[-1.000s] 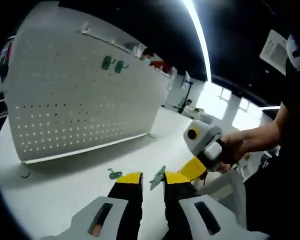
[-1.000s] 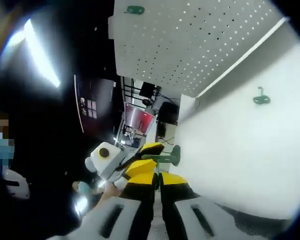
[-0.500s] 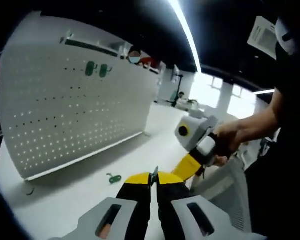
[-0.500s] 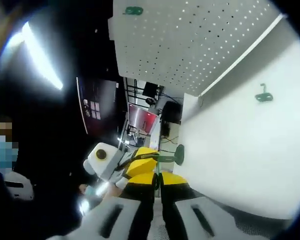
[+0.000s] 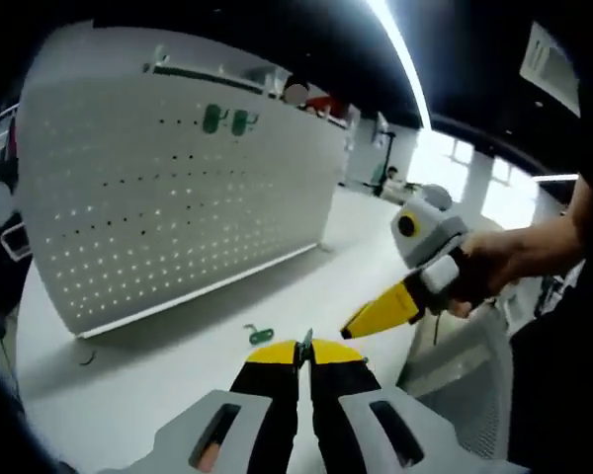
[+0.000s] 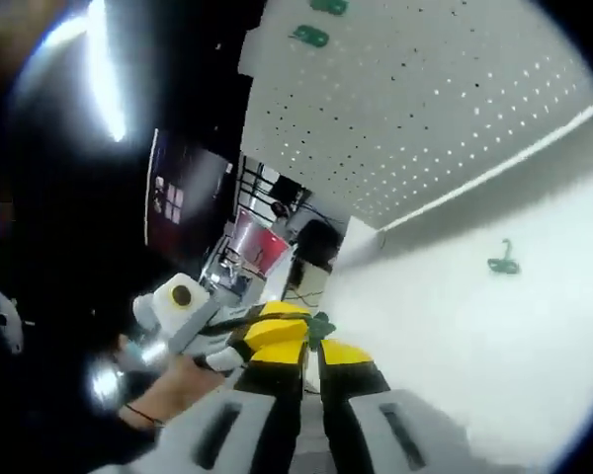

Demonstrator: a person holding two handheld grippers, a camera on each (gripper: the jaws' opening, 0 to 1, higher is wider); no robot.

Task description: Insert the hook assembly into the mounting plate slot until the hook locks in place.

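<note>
In the left gripper view my left gripper [image 5: 304, 354] is shut on a thin metal plate [image 5: 304, 342] that shows edge-on between its yellow tips. My right gripper [image 5: 361, 326], held by a hand, points in from the right, a short way off that plate. In the right gripper view my right gripper [image 6: 312, 341] is shut on a green hook [image 6: 321, 324]. The white pegboard [image 5: 168, 217] stands upright on the table with two green hooks [image 5: 223, 120] near its top. The same board [image 6: 425, 109] and hooks [image 6: 311, 37] appear at the upper right of the right gripper view.
A loose green hook [image 5: 260, 335] lies on the white table [image 5: 178, 385] just ahead of my left gripper, also visible as the hook [image 6: 502, 262] below the board. Another small hook [image 5: 86, 357] lies by the board's left foot. A person's arm [image 5: 534, 257] reaches in from the right.
My left gripper was open around the metal plate a second ago and has shut on it. The right gripper has drawn slightly away from the left one, still holding its green hook.
</note>
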